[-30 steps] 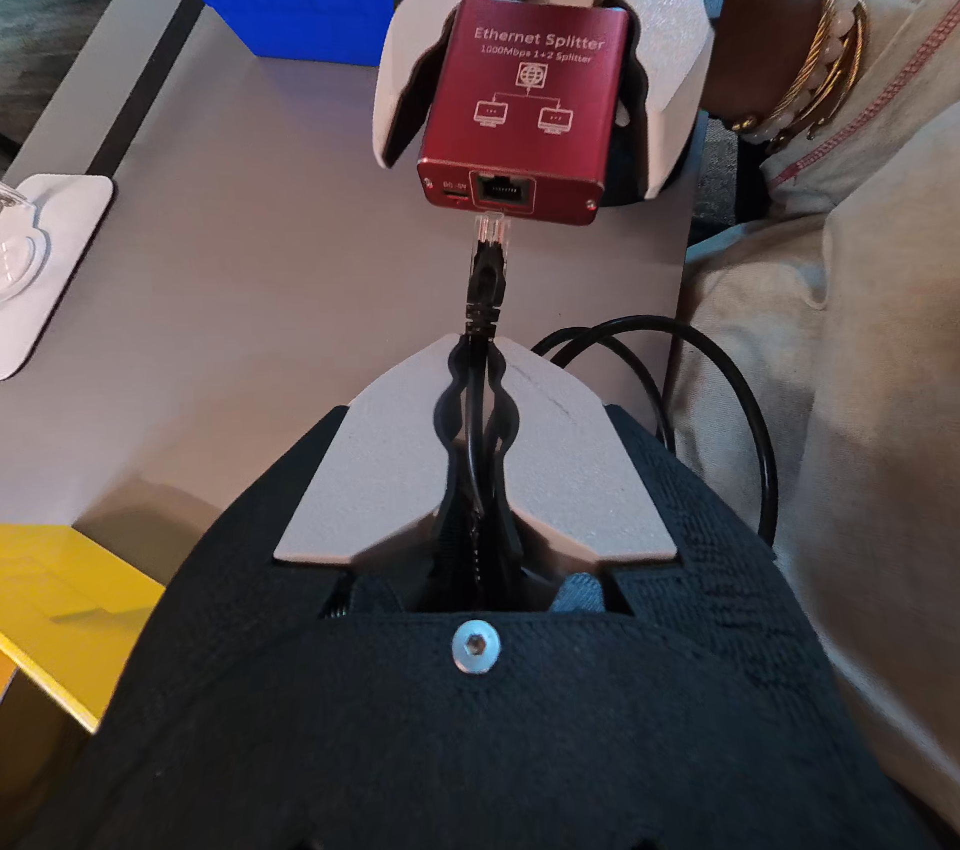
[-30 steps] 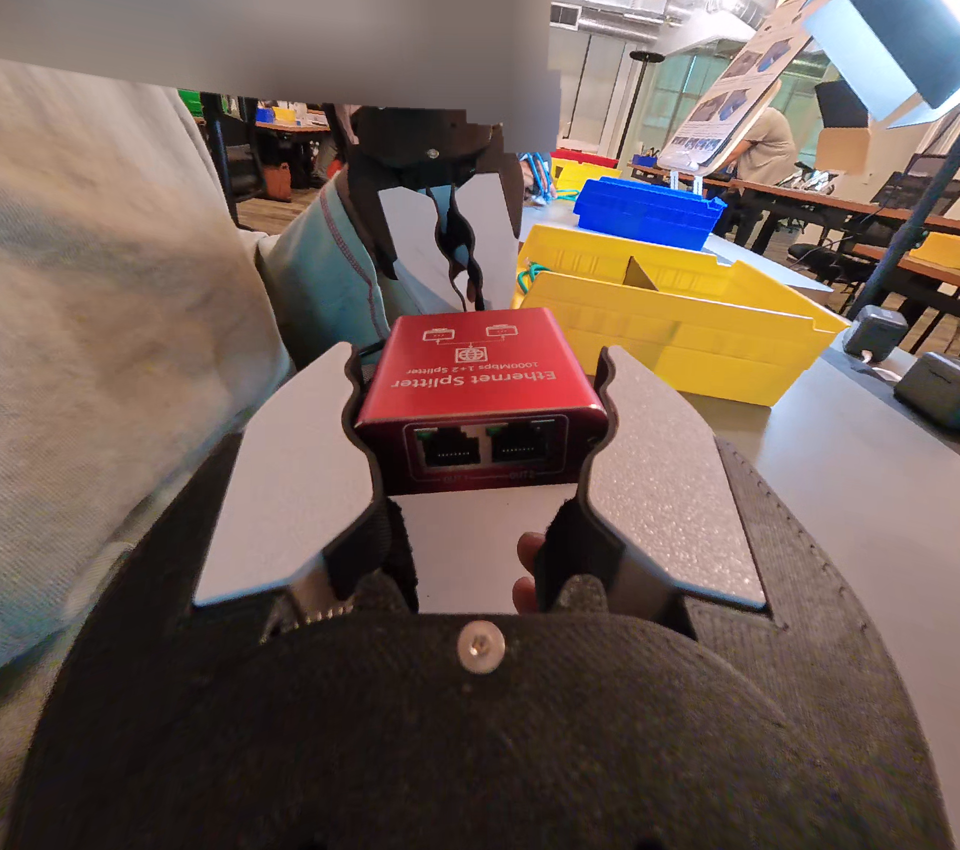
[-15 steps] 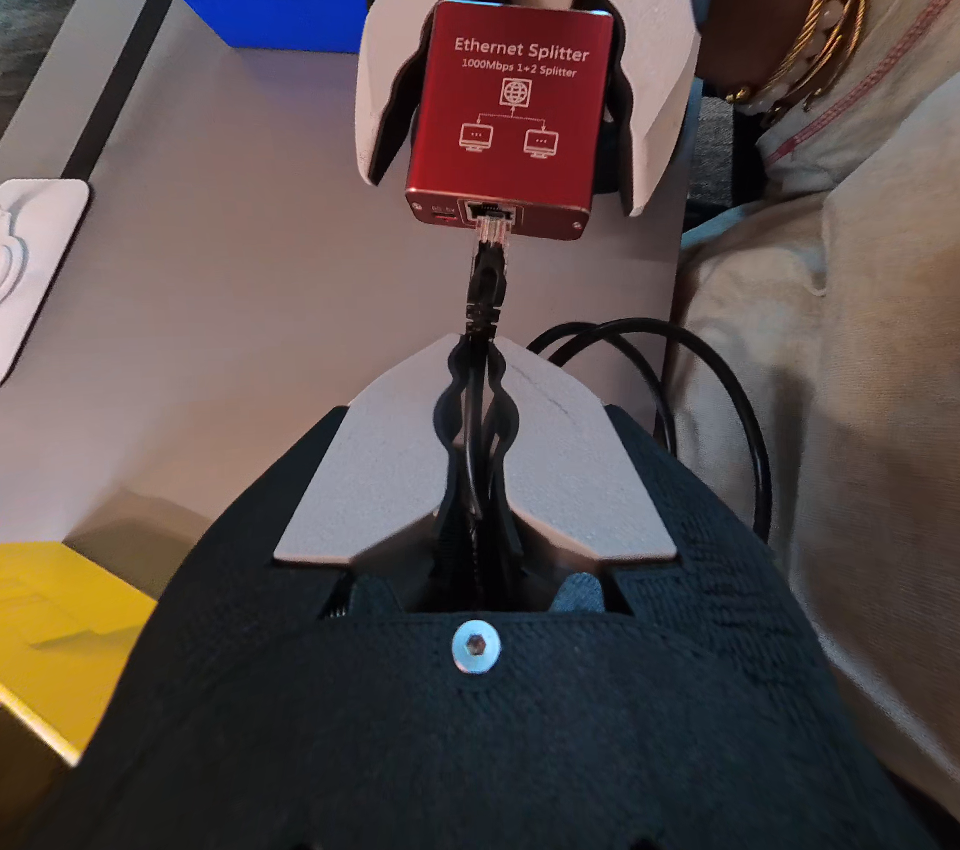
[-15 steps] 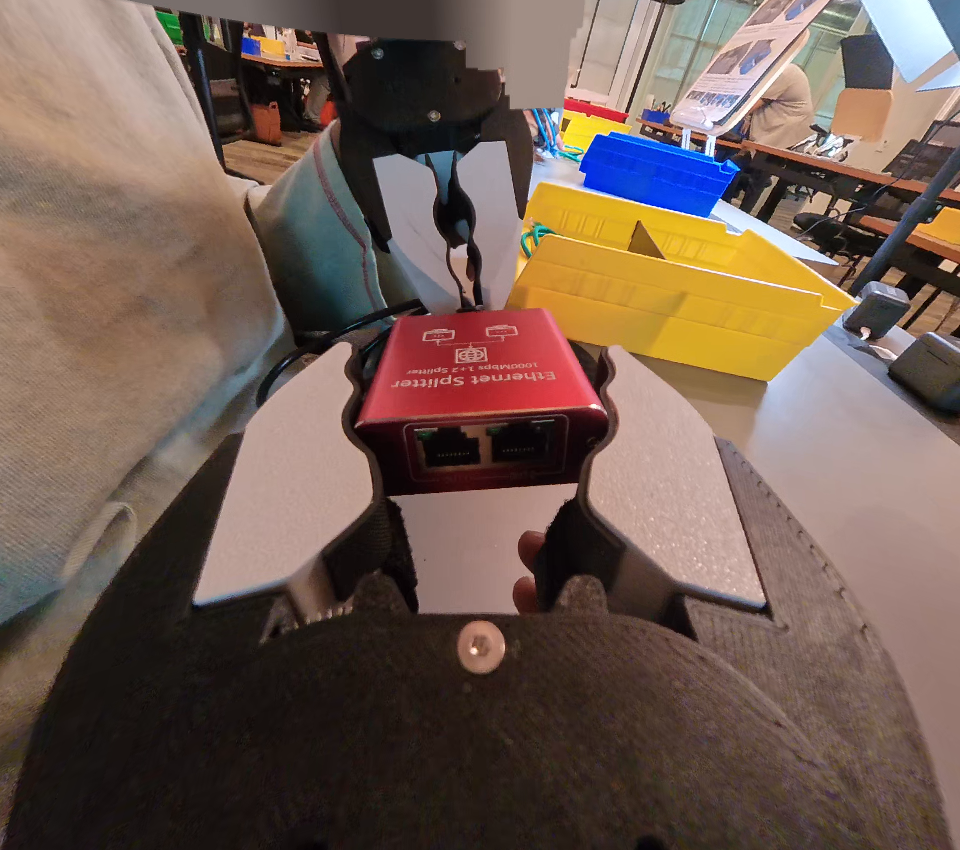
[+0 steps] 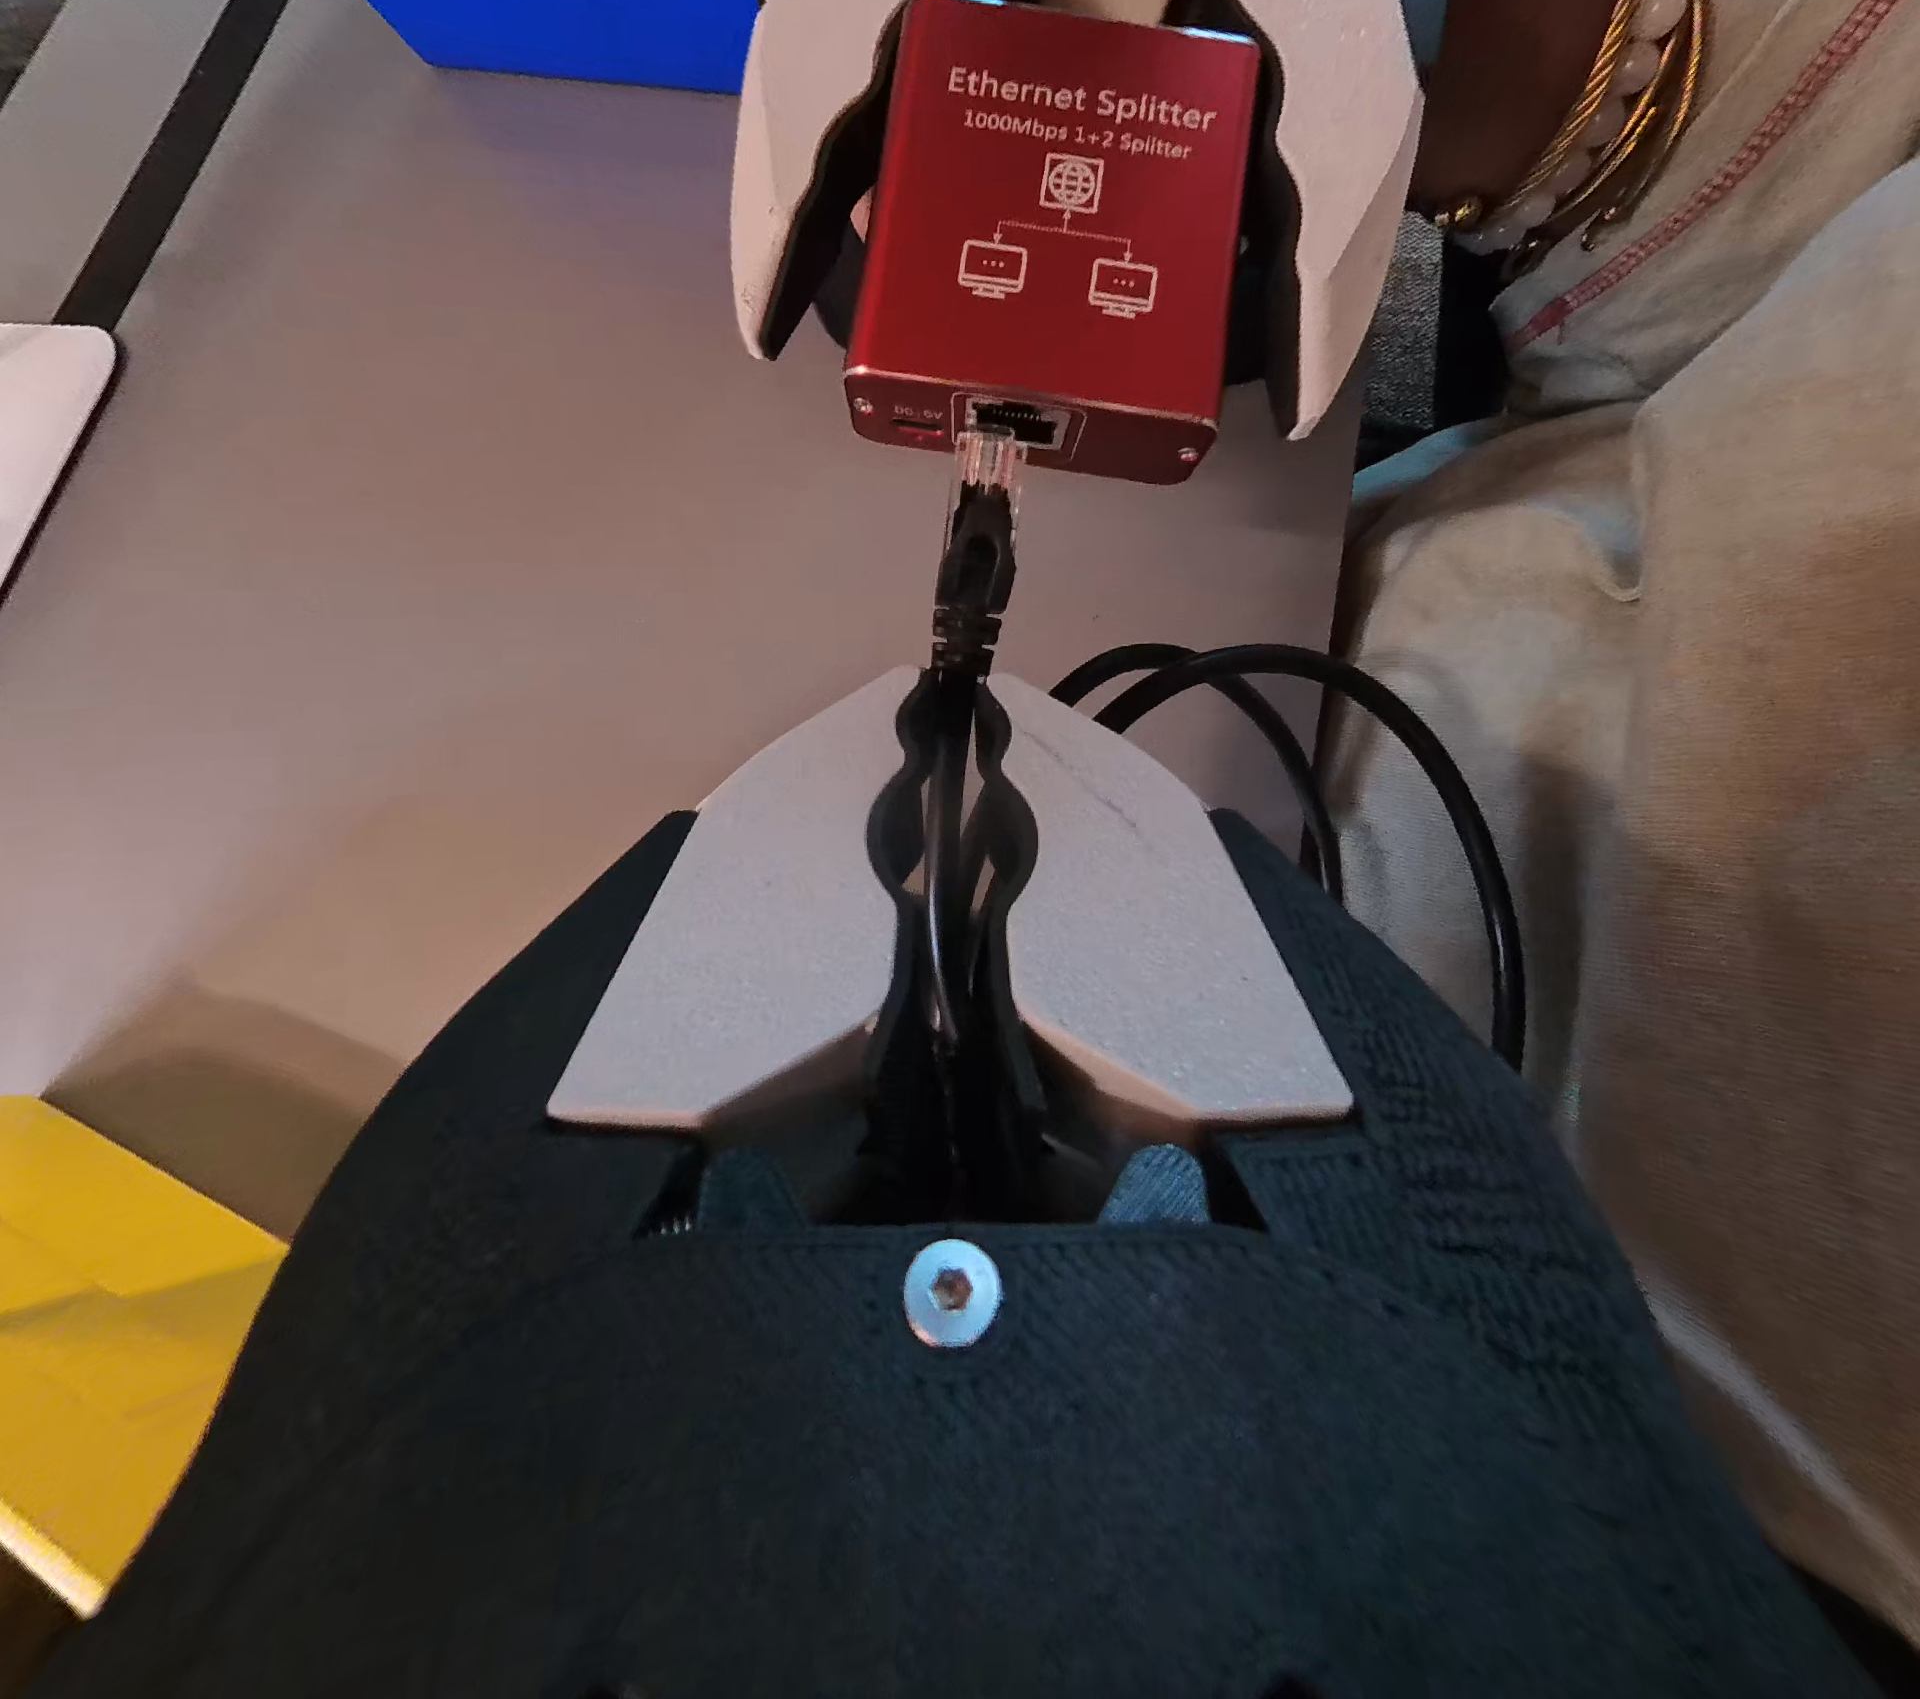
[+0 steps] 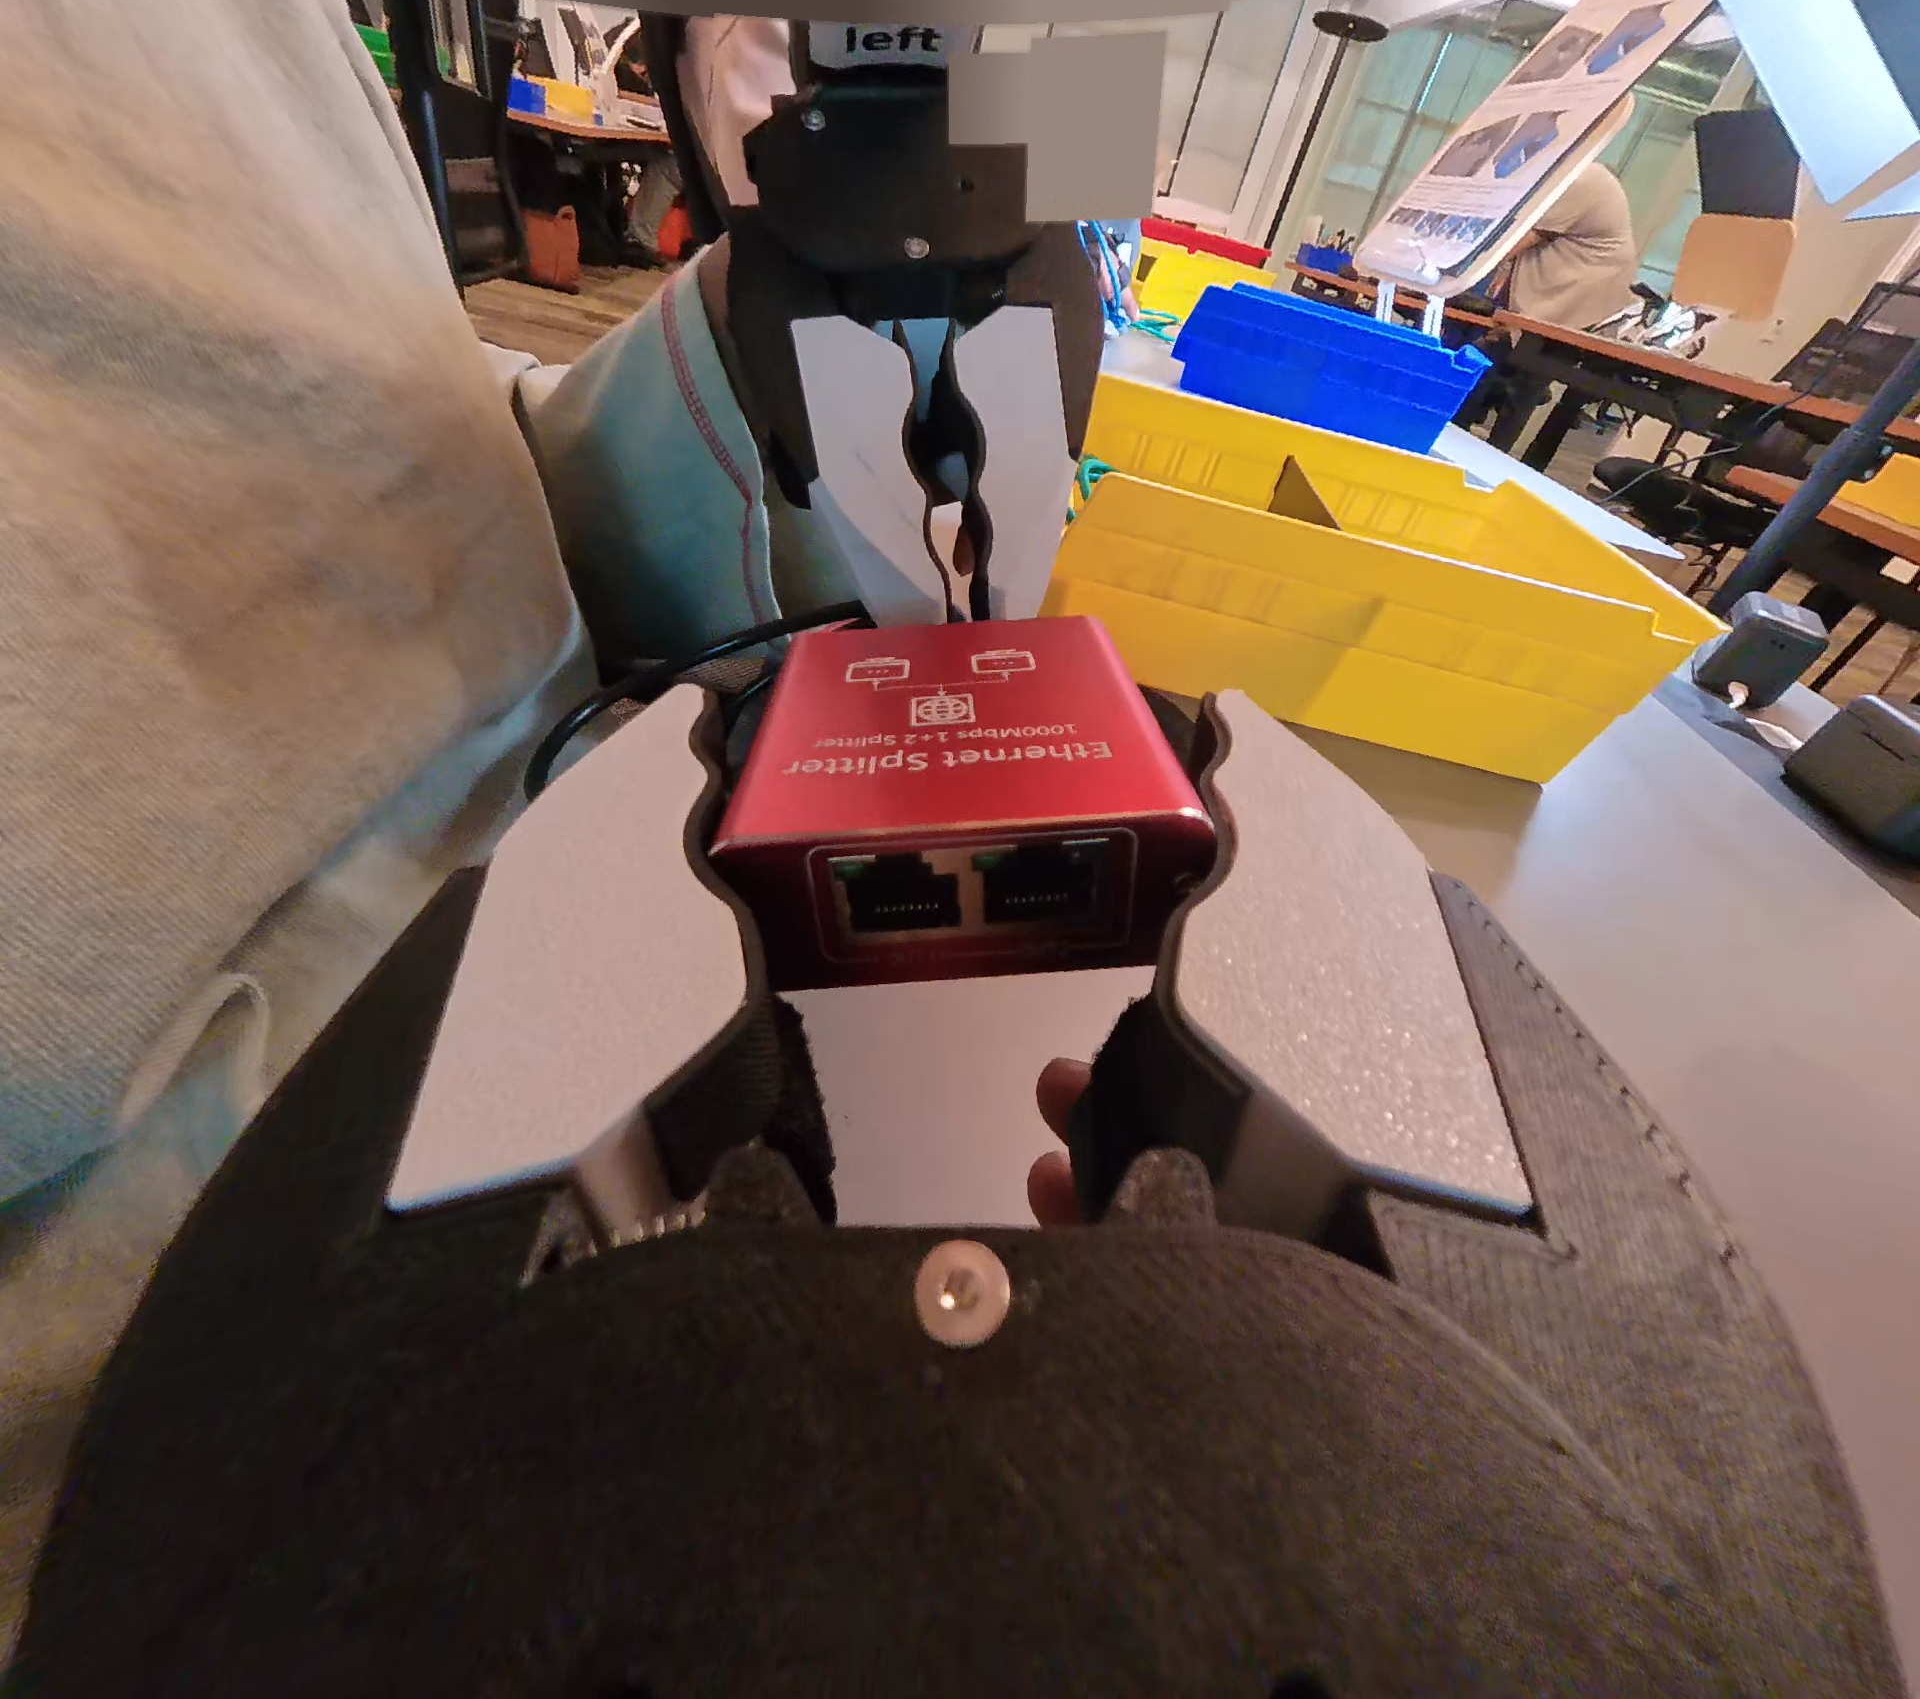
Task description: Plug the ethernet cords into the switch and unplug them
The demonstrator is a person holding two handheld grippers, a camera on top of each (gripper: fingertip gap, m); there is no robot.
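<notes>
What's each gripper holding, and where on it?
Left gripper: black ethernet cord, pinched just behind the plug boot. Right gripper: red switch, clamped by its two side walls.

Grey table (image 6: 1683, 922), yellow bin (image 6: 1351, 610), glazed workshop walls behind.

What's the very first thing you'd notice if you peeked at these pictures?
The shiny red box jumps out: the right claw squeezes it by its sides, up above the grey table. Right in front of it, the left claw pinches a black cord whose clear plug pokes at the box's single socket. Bright yellow bin and blue bin sit behind.
</notes>
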